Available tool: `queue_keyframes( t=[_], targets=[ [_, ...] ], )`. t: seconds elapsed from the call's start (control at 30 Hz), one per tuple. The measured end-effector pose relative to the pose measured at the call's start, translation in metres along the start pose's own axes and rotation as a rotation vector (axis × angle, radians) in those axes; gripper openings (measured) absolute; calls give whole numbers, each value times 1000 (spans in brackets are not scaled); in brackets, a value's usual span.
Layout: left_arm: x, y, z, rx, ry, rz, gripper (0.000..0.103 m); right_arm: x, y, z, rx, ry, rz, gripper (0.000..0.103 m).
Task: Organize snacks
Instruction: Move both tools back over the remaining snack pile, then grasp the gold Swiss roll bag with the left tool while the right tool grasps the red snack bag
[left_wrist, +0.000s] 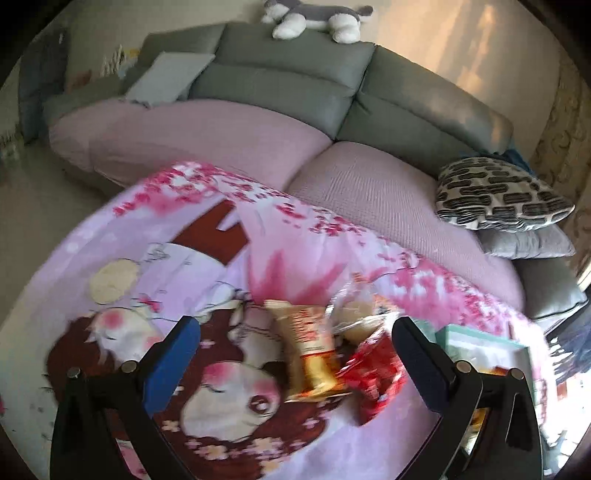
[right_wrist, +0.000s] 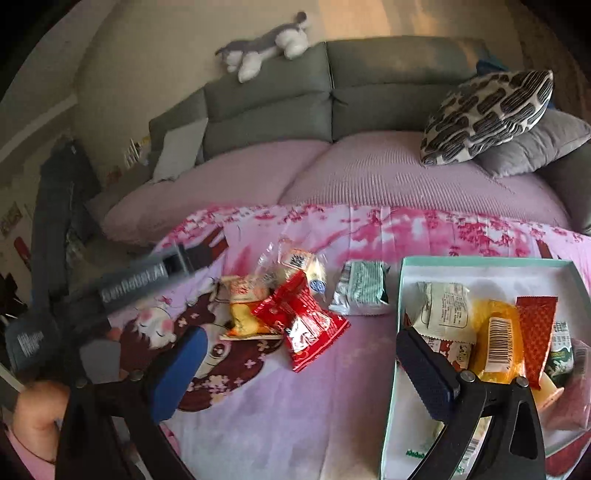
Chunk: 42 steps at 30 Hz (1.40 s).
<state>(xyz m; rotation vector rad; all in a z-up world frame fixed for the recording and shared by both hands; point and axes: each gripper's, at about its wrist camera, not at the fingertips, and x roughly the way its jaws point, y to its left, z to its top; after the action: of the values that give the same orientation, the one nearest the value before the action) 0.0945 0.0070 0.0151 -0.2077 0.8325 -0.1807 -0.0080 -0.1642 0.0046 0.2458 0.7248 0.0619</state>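
Both claws stand spread wide with nothing between their pads. The left claw (left_wrist: 295, 350) hangs over a small heap of loose snacks on the desk, which is draped in a pink printed cloth (left_wrist: 155, 266); in the left wrist view the yellow packet (left_wrist: 310, 354) lies between the two pads, nearer the right one, and the red packet (left_wrist: 373, 373) lies just inside the right pad, neither pad touching either, though the picture is blurred. A clear bag of pale buns (left_wrist: 360, 310) lies beyond them, toward the desk's far edge. In the right wrist view the same heap sits in the middle of the desk: the red packet (right_wrist: 303, 325) lies on top of the yellow packet (right_wrist: 245, 306) and against the clear bag (right_wrist: 291, 264), with a pale green packet (right_wrist: 360, 293) just beside them on the side of the box. The right claw (right_wrist: 295, 369) hangs nearer the front edge, its left pad beside the heap and its right pad over the near wall of the teal-rimmed box (right_wrist: 487, 263) at the right end of the desk. The box holds several snacks, among them a white packet (right_wrist: 445, 306), an orange packet with a barcode (right_wrist: 498, 339) and a red foil strip (right_wrist: 537, 332). The left tool's grey body (right_wrist: 125, 280) reaches in from the left edge. A grey sofa (right_wrist: 369, 92) with a pink cover stands beyond the desk.
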Motion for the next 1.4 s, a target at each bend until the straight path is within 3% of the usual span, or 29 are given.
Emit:
queue_keyframes(
  t=[0.1, 0.17, 0.47, 0.6, 0.63, 0.67, 0.73, 0.87, 1.0, 1.17, 1.4],
  targets=[
    [-7, -6, -5, 46, -10, 31, 103, 3, -5, -4, 32, 0, 37, 103],
    [-9, -6, -10, 51, -8, 34, 103, 3, -3, -7, 10, 7, 16, 103],
    [41, 0, -12, 34, 144, 30, 103, 28, -1, -3, -20, 70, -41, 103],
    [66, 6, -12, 32, 203, 40, 102, 58, 2, 0, -62, 128, -48, 92],
    [70, 6, -13, 28, 216, 34, 99, 66, 4, 2, -73, 143, -50, 92],
    [76, 7, -15, 21, 237, 20, 87, 73, 6, 3, -83, 155, -50, 91],
    [86, 8, -20, 6, 280, 4, 79, 86, 10, 3, -107, 178, -59, 83],
    [95, 7, -23, 8, 306, 5, 74, 106, 21, 3, -160, 201, -77, 75],
    [97, 5, -24, 13, 314, 5, 69, 112, 25, 0, -185, 205, -111, 73],
    [96, -1, -25, 23, 321, -37, 41, 108, 18, 1, -145, 202, -132, 61],
    [89, -4, -26, 32, 317, -41, 36, 94, 4, 3, -53, 194, -119, 53]
  ],
)
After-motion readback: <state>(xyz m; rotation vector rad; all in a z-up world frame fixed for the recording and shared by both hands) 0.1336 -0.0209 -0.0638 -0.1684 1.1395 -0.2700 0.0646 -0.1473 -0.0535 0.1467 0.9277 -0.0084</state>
